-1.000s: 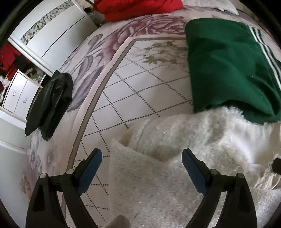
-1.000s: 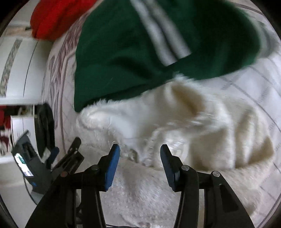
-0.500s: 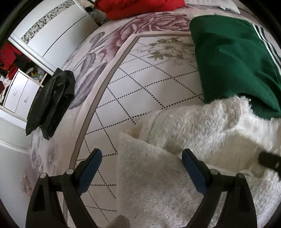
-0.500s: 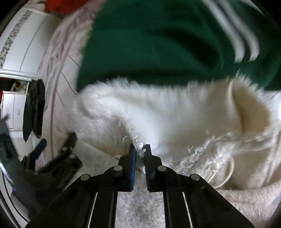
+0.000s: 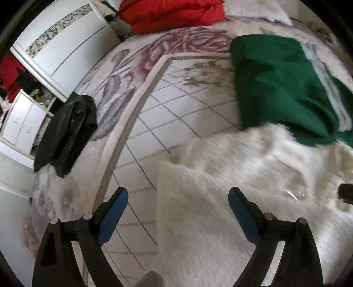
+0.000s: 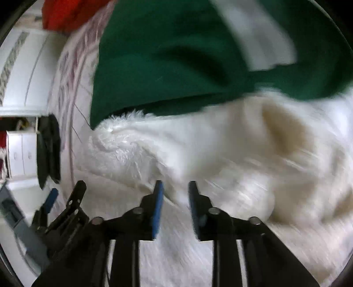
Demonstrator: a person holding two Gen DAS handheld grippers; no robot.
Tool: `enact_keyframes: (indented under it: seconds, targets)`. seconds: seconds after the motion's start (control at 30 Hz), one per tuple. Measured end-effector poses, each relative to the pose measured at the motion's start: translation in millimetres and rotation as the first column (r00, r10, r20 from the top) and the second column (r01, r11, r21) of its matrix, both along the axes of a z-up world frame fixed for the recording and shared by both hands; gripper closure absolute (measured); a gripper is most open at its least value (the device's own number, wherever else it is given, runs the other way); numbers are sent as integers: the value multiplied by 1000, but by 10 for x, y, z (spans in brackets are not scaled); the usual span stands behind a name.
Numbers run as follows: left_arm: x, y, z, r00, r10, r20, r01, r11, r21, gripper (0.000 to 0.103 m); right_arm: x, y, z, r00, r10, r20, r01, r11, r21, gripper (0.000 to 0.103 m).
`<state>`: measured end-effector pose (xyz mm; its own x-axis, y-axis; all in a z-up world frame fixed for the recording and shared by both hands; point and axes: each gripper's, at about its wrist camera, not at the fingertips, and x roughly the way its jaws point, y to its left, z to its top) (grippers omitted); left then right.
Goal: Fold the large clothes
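Note:
A large white fluffy garment [image 5: 238,176] lies rumpled on the patterned bedspread; it also fills the right wrist view [image 6: 220,154]. My left gripper [image 5: 177,204] is wide open and empty above the garment's near left edge. My right gripper [image 6: 175,192] is partly open just over the fluffy cloth, with nothing between its blue pads [image 6: 157,205]. Its tip shows at the right edge of the left wrist view [image 5: 346,195]. The left gripper shows at the lower left of the right wrist view [image 6: 64,205].
A green garment with white stripes [image 5: 280,88] lies beyond the white one, overlapping its far edge [image 6: 167,66]. A black garment [image 5: 66,132] hangs at the bed's left edge. A red bundle [image 5: 172,13] lies at the far end. White drawers [image 5: 19,123] and a wardrobe [image 5: 66,44] stand left.
My right gripper closed on the white garment's fringe half a second ago and has now opened part way and let go. The left gripper stayed wide open and drifted slightly left.

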<state>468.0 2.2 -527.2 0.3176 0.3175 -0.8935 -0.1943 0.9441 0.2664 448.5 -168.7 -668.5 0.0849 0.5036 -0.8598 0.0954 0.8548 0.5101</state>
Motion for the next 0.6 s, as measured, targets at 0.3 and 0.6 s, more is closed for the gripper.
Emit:
enact_keyframes:
  seconds: [0.3, 0.6]
  targets:
    - [-1004, -355, 48, 992, -59, -113, 53, 997, -55, 10, -1656, -1772, 53, 955, -286, -81, 249, 919, -305, 43]
    - [-1804, -133, -796, 943, -51, -329, 68, 997, 41, 9, -2571, -774, -720, 966, -120, -228, 119, 993, -16, 43]
